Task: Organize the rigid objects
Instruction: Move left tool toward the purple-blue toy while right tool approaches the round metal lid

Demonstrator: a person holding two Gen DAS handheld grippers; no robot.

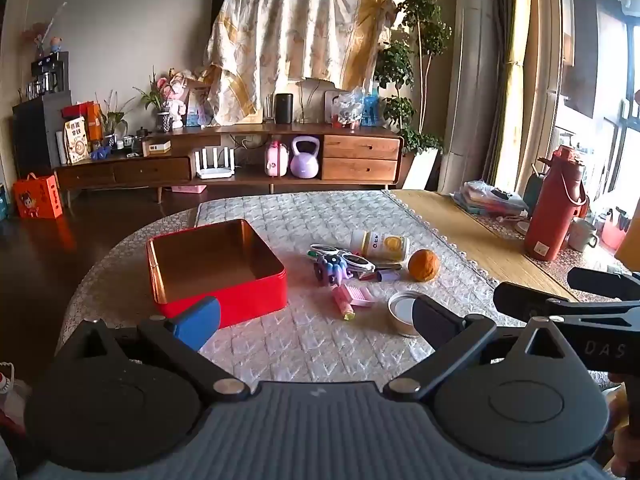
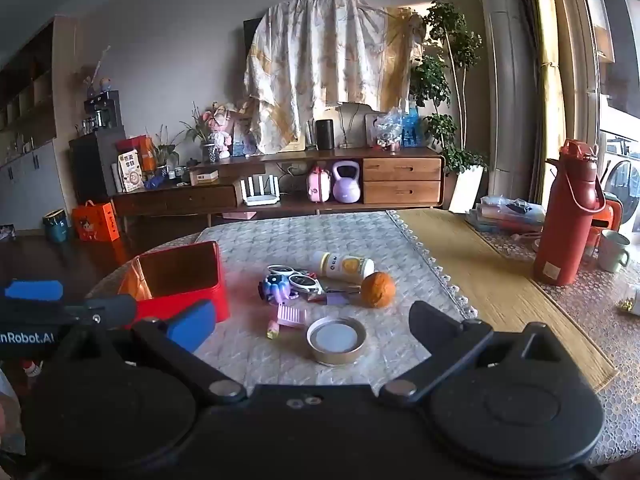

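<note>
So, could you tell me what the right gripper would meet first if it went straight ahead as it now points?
Probably the round lid, lying between the open right gripper fingers' line; depth is uncertain.

Window (image 1: pixel 600 92) daylight from the right; dim left side, fisheye-bent edges.

The table (image 1: pixel 280 344) is covered by a pale quilted cloth (image 1: pixel 312 216), with a yellow woven mat (image 1: pixel 476 236) along its right side. On the cloth sit an open red tin (image 1: pixel 224 300), white sunglasses (image 1: pixel 344 258) touching a purple toy (image 1: pixel 332 270), a bottle lying on its side (image 1: pixel 380 245), an orange (image 1: pixel 423 265), a pink comb (image 1: pixel 360 295) and a round lid (image 1: pixel 404 312) (nearest the camera). A tall red flask (image 1: pixel 554 208) and a mug (image 1: pixel 582 234) stand at the far right.
</note>
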